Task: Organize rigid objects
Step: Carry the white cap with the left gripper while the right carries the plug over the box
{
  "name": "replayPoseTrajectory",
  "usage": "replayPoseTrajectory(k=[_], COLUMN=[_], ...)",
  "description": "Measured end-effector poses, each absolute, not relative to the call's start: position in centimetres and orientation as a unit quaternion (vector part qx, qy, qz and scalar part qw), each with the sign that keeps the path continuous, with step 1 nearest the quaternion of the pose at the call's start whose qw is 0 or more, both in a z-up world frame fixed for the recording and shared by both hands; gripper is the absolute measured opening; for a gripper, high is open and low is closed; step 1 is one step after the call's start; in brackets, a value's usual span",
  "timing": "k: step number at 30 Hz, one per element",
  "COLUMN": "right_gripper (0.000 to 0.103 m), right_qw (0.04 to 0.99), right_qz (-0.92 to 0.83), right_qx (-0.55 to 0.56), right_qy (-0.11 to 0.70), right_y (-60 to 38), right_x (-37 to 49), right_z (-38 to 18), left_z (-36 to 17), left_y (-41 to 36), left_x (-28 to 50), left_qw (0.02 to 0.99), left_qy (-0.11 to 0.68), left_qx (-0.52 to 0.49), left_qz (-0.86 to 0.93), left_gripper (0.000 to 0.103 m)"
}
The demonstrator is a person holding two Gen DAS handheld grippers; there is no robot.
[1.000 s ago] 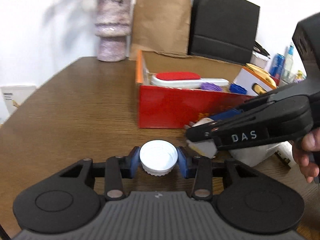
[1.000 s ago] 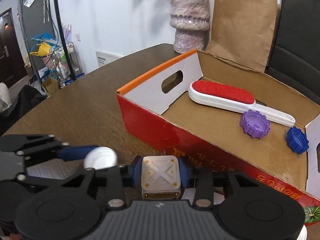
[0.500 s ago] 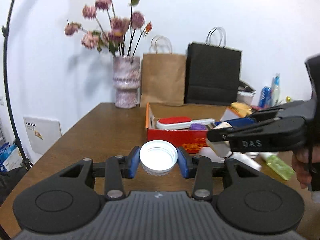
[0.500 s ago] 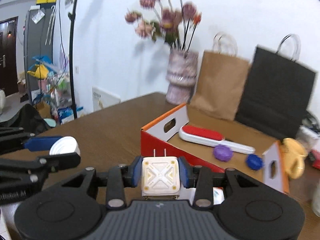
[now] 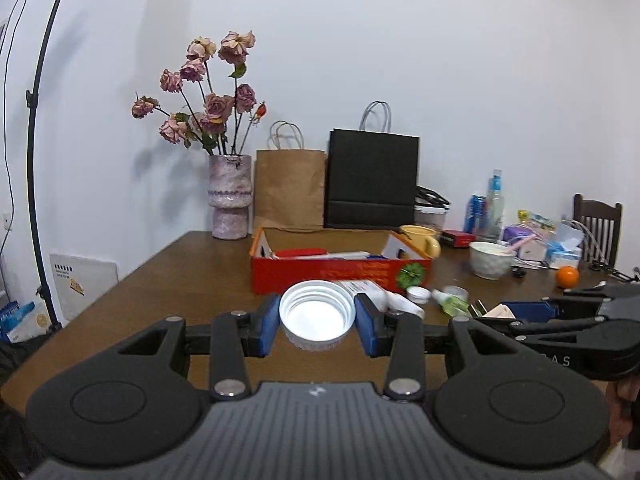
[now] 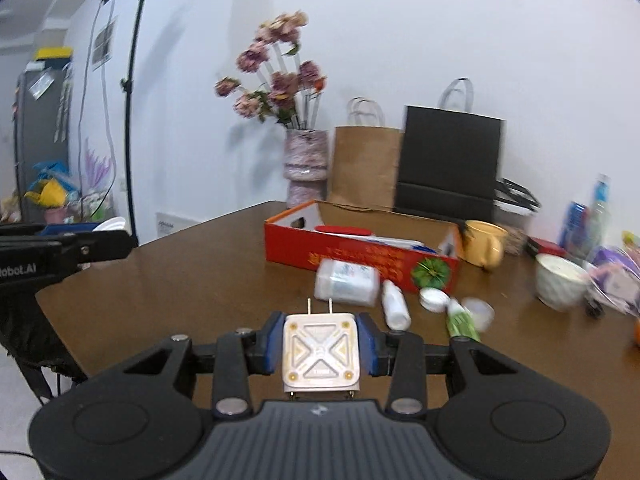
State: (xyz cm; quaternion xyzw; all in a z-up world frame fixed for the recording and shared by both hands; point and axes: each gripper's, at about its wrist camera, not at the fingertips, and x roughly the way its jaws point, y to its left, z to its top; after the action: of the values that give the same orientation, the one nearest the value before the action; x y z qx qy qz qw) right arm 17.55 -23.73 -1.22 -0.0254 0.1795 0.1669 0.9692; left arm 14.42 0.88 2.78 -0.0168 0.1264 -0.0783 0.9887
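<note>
Both grippers have pulled back and up from the red box (image 6: 360,254), now well ahead. Left gripper (image 5: 317,320) clamps a white cap (image 5: 317,318), hollow side up; right gripper (image 6: 320,350) pinches a white charger plug (image 6: 320,352), prongs pointing forward toward the box

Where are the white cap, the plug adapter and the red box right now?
white cap (image 5: 317,316): left wrist view, its hollow inside.
plug adapter (image 6: 320,353): right wrist view, its patterned top face.
red box (image 6: 352,257): right wrist view, its red front wall.

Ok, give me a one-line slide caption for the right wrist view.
Right gripper clamps a white square plug adapter above the brown wooden table, facing the red cardboard box.
</note>
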Motion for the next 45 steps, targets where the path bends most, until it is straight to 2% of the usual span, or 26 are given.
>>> replayPoseTrajectory(k=[4,11,30,38,45], right_gripper=[0.038,0.038,0.038,0.038,0.038], right_qw=[0.971,0.972,0.973,0.973,0.973], right_qz=[0.157,0.147,0.148,0.147,0.154], right_qx=[0.007,-0.002,0.001,0.004,-0.003], right_qy=[0.180,0.181,0.176,0.176,0.171], right_y=[-24.7,-24.8,-24.7,-25.2,-25.3], right_x=[14.1,10.4,10.6,13.4,19.4], right_z=[-2.3,-3.2,-3.4,-3.0,-1.5], left_z=[2.2,1.3,1.6,1.8,2.9], left_y=[0.5,-0.1,-0.4,-0.3,0.1], left_x=[11.8,9.4,9.5,12.2,18.1], left_qw=[0.987,0.986,0.986,0.985,0.986], left_qy=[0.130,0.135,0.132,0.141,0.139], left_qx=[-0.021,-0.005,-0.009,-0.014,-0.016], left_qz=[-0.089,-0.101,-0.104,-0.097,-0.087], left_gripper=[0.040,0.040,0.040,0.040,0.040])
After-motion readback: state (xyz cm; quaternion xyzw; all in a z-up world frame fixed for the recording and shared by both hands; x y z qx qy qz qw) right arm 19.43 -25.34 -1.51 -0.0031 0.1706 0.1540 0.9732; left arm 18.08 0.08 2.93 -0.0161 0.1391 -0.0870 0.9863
